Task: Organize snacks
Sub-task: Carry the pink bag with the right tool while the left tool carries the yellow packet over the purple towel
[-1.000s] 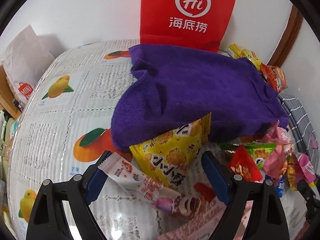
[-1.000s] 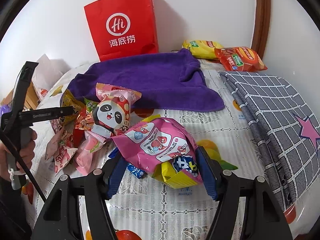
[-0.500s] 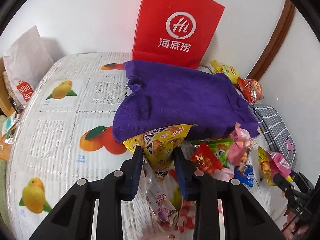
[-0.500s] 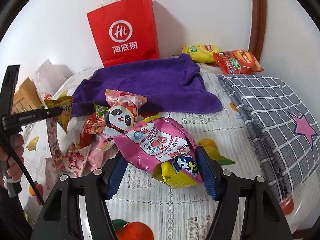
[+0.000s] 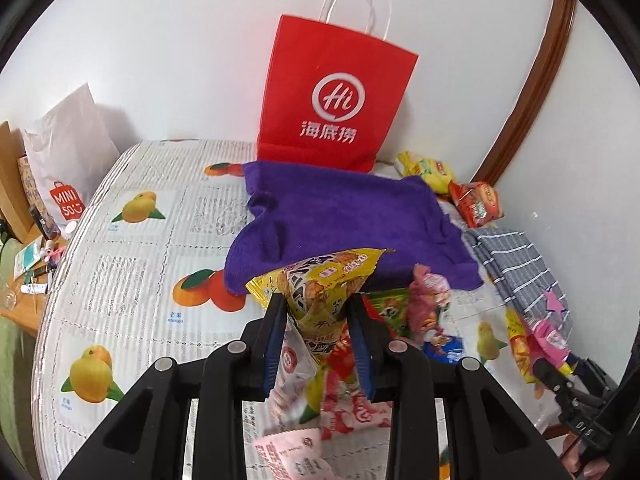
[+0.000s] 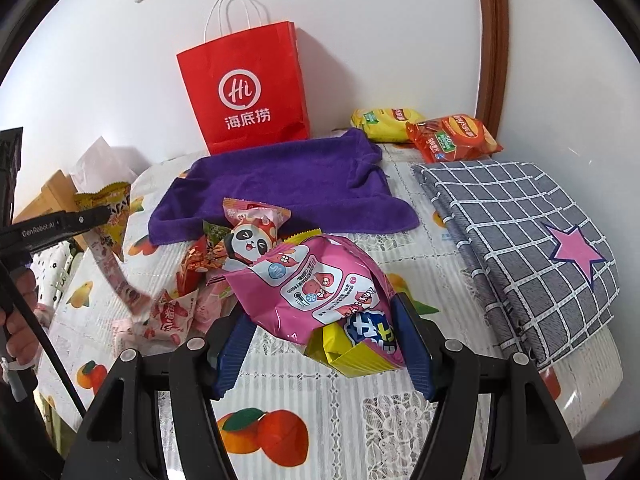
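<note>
My left gripper (image 5: 318,304) is shut on a yellow snack packet (image 5: 328,276) and holds it above the table, in front of the purple towel (image 5: 344,220). A long pink-white packet (image 5: 292,364) hangs below the yellow one. The right wrist view shows that gripper (image 6: 96,216) at the far left with the yellow packet (image 6: 114,208) raised. My right gripper (image 6: 320,316) is shut on a pink snack bag (image 6: 316,276), with a small yellow packet (image 6: 352,348) tucked beneath it. Several loose snacks, one a panda packet (image 6: 250,240), lie in a pile between the grippers.
A red paper bag (image 5: 336,100) stands against the wall behind the towel. A yellow chip bag (image 6: 384,122) and a red one (image 6: 452,136) lie at the back right. A folded grey checked cloth (image 6: 520,232) covers the table's right side. A white shopping bag (image 5: 68,168) stands at the left.
My left gripper closed on the yellow packet and lifted it off the table, the long pink-white packet rising with it. My right gripper rose a little with the pink bag.
</note>
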